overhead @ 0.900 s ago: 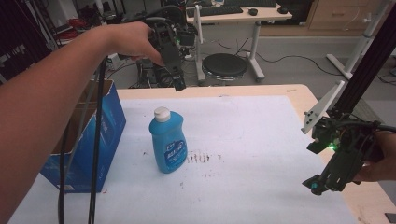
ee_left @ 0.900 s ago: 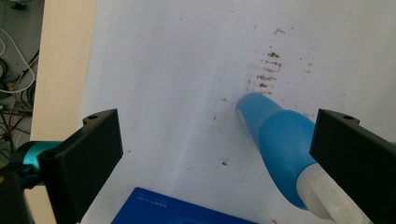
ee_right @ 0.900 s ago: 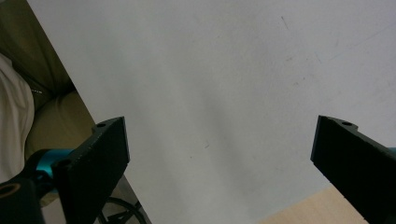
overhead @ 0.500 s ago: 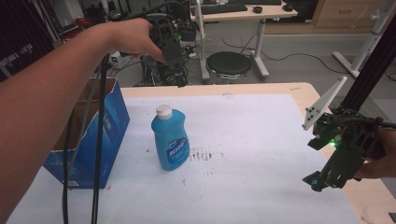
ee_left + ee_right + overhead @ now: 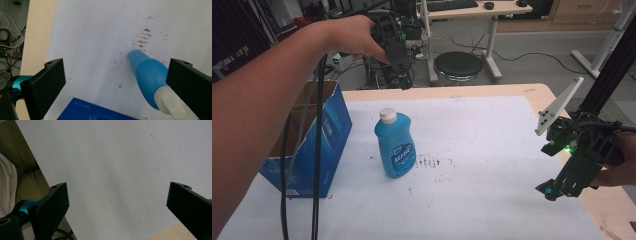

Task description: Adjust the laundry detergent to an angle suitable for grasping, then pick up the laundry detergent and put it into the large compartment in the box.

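A blue dish-soap bottle (image 5: 395, 148) with a white cap stands upright on the white table cover, just right of an open blue cardboard box (image 5: 312, 140). My left gripper (image 5: 399, 70) is held high over the table's far edge, jaws wide apart and empty. From the left gripper view I look down on the bottle (image 5: 150, 75) between the jaws, far below them. My right gripper (image 5: 557, 187) hangs low over the table's right side, open, with only white cover between its jaws (image 5: 117, 202).
Brown smudges (image 5: 432, 161) mark the cover right of the bottle. A black cable (image 5: 317, 165) hangs from the left gripper across the box. Beyond the table stand a round stool (image 5: 458, 64) and a desk. A dark slanted post (image 5: 612, 75) rises at the right edge.
The left hand has drifted a little toward the left and up. The right gripper has shifted slightly and its grey plate has tilted up.
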Demonstrator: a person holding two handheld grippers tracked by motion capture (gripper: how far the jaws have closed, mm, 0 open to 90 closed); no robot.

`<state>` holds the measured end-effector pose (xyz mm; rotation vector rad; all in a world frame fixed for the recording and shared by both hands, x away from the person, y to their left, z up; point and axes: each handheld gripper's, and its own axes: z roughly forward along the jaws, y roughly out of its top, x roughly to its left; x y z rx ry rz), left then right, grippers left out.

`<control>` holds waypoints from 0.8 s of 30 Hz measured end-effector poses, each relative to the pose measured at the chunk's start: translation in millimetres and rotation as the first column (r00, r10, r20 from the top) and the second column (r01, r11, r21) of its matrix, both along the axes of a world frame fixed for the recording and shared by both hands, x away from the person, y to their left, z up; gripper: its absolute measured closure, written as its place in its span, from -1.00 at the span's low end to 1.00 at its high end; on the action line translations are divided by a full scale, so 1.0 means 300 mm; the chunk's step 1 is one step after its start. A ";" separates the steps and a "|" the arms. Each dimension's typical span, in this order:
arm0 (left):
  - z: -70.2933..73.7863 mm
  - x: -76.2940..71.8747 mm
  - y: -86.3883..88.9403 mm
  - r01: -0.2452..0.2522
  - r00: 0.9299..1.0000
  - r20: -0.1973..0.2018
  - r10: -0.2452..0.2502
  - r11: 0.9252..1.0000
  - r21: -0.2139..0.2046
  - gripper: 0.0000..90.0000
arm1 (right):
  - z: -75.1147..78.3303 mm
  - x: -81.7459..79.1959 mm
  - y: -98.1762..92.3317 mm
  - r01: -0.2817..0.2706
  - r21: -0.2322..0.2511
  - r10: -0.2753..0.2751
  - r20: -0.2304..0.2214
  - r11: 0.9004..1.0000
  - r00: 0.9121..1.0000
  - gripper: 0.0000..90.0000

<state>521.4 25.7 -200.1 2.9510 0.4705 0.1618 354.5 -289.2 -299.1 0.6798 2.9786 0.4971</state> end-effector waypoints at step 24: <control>0.024 -0.024 -0.002 -0.151 0.988 -0.040 0.150 0.988 -0.028 -0.94 | -0.002 0.008 0.002 -0.004 0.020 0.004 0.014 1.000 1.000 -0.92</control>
